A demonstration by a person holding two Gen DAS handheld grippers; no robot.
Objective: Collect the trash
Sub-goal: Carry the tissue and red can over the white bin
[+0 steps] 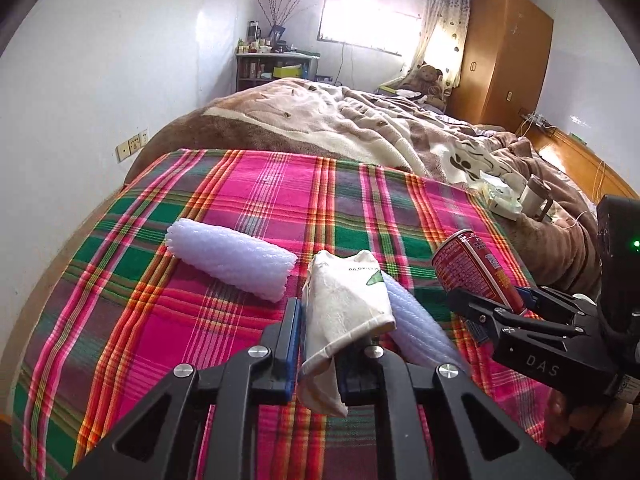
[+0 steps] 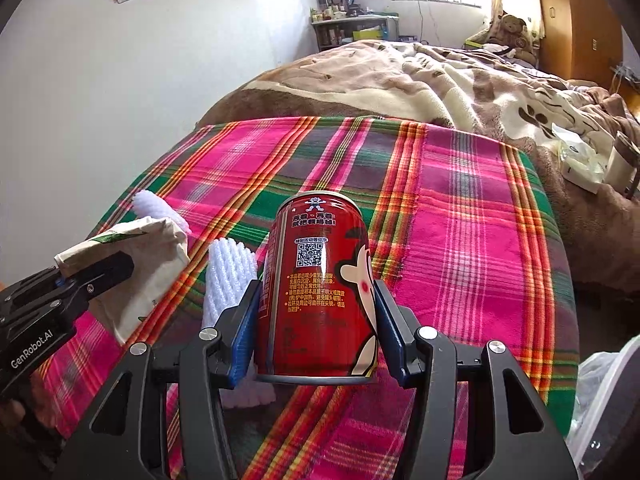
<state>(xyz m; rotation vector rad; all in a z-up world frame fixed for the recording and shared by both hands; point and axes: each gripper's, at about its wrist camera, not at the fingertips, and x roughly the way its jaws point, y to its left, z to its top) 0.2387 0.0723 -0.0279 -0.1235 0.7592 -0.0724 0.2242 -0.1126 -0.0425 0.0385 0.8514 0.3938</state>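
Left gripper [image 1: 320, 320] pinching crumpled paper cup [image 1: 346, 312]; right gripper [image 2: 316, 312] clamped on can [image 2: 320, 280]. Rec: keep both squeezes firm, can upright w/ bag [image 2: 596, 392] just right of it.

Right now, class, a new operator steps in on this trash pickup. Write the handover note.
Left gripper: shut on the crushed paper cup, lifted off the plaid cloth.
Right gripper: shut on the red can, its fingers on both sides.
Done: both pieces picked up.
Left: two white foam nets on the cloth, one far, one near. Clear plastic, maybe a bag, shows at lower right; nothing dropped in yet.
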